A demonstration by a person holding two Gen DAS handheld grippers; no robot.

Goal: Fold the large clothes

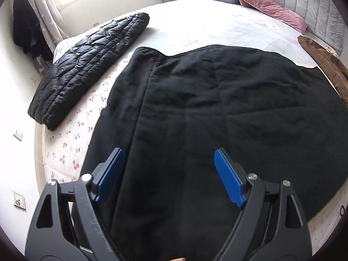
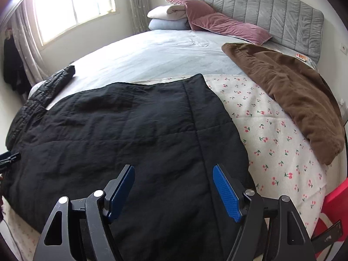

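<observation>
A large black padded garment (image 1: pixel 217 108) lies spread flat on the bed, also seen in the right wrist view (image 2: pixel 130 130). My left gripper (image 1: pixel 169 152) hovers over its near left part, beside a long seam. It is open, with only cloth below its blue pads (image 1: pixel 228 178). My right gripper (image 2: pixel 174 167) hovers over the garment's near right part, close to its right edge. It is open too, with nothing pinched between its pads. A dark tip of the left gripper (image 2: pixel 8 158) shows at the left border of the right wrist view.
The cherry-print sheet (image 2: pixel 271 130) covers the bed. A folded black puffer jacket (image 1: pixel 87 69) lies to the left, a brown garment (image 2: pixel 293 91) to the right. Pink pillows (image 2: pixel 228 26) and folded bedding lean on the grey headboard (image 2: pixel 271 6). A red object (image 2: pixel 335 200) stands at the right.
</observation>
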